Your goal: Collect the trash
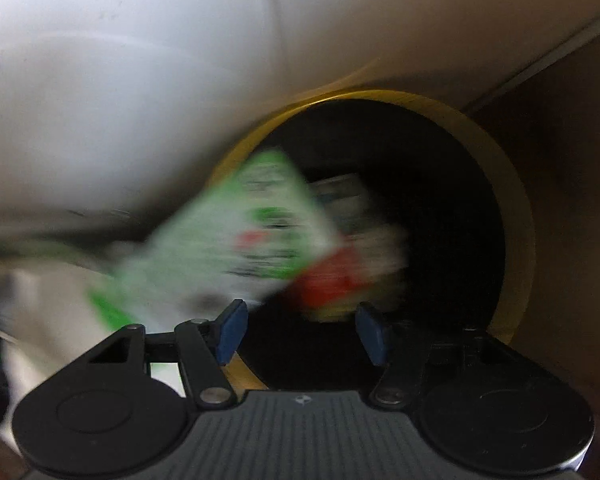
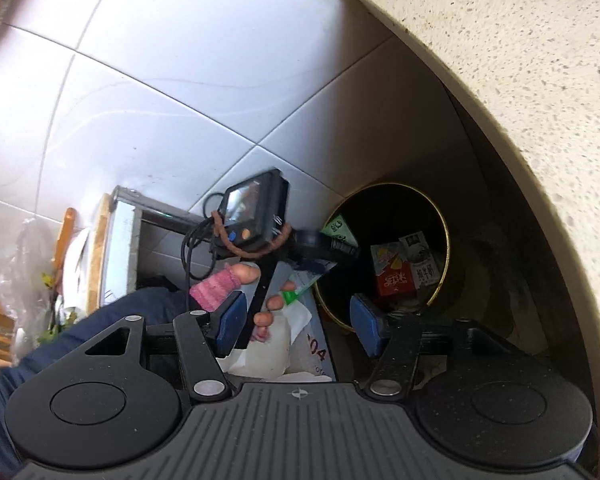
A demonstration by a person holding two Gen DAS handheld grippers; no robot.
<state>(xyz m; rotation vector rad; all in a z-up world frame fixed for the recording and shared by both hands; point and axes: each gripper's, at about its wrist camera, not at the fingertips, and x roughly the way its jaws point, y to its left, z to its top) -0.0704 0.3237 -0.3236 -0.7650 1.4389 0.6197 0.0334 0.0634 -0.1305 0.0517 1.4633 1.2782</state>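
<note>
A black bin with a gold rim (image 1: 516,216) lies with its mouth toward me in the left wrist view. A blurred green-and-white packet (image 1: 240,236) hangs at that mouth, just beyond my left gripper (image 1: 300,312), which is open with its blue pads well apart and nothing between them. Deeper in the bin are a red carton (image 1: 332,280) and pale cartons. The right wrist view shows the same bin (image 2: 446,248) with the red carton (image 2: 394,282), the green packet (image 2: 338,228) at its rim, and a hand (image 2: 268,308) holding the left tool. My right gripper (image 2: 296,312) is open and empty.
A speckled stone counter edge (image 2: 520,80) curves over the bin. White floor tiles (image 2: 160,80) spread to the left. A brown panel (image 1: 560,160) stands beside the bin. A person's dark blue leg (image 2: 120,312) and a clear plastic bag (image 2: 24,264) are at the left.
</note>
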